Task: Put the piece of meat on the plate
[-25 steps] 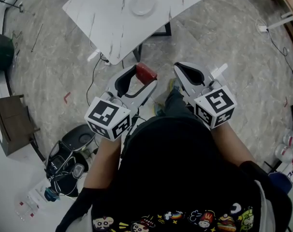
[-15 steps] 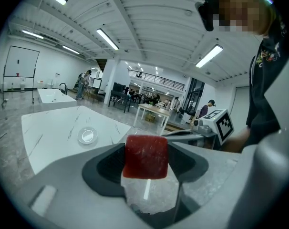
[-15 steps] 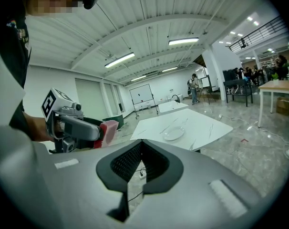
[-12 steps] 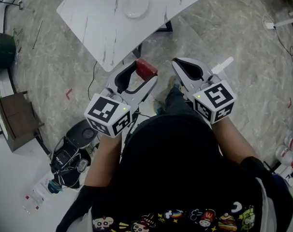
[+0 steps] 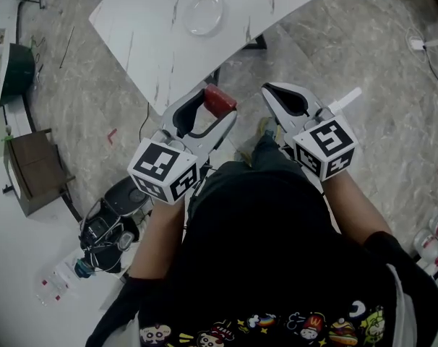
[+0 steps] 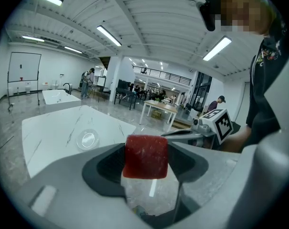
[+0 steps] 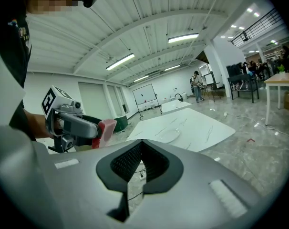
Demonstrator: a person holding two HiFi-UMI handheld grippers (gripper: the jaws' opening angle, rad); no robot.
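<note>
My left gripper (image 5: 219,104) is shut on a red block of meat (image 5: 220,100), held in the air short of the table; the same meat (image 6: 145,156) fills the gap between the jaws in the left gripper view. A clear glass plate (image 5: 203,13) lies on the white marble table (image 5: 161,45) ahead, with nothing on it; it shows again as the plate (image 6: 87,139) and the plate (image 7: 168,136). My right gripper (image 5: 275,94) hangs beside the left one, shut and holding nothing. From the right gripper view I see the left gripper (image 7: 99,130) with the meat (image 7: 106,128).
A wooden box (image 5: 32,170) stands at the left, and a black device with cables (image 5: 107,223) sits on the grey marble floor near my feet. A white power strip (image 5: 419,44) lies at the far right. Other tables and people stand far off in the hall.
The view has shifted a little, so the table and plate now lie slightly further right. Both grippers keep the same pose and the meat stays gripped.
</note>
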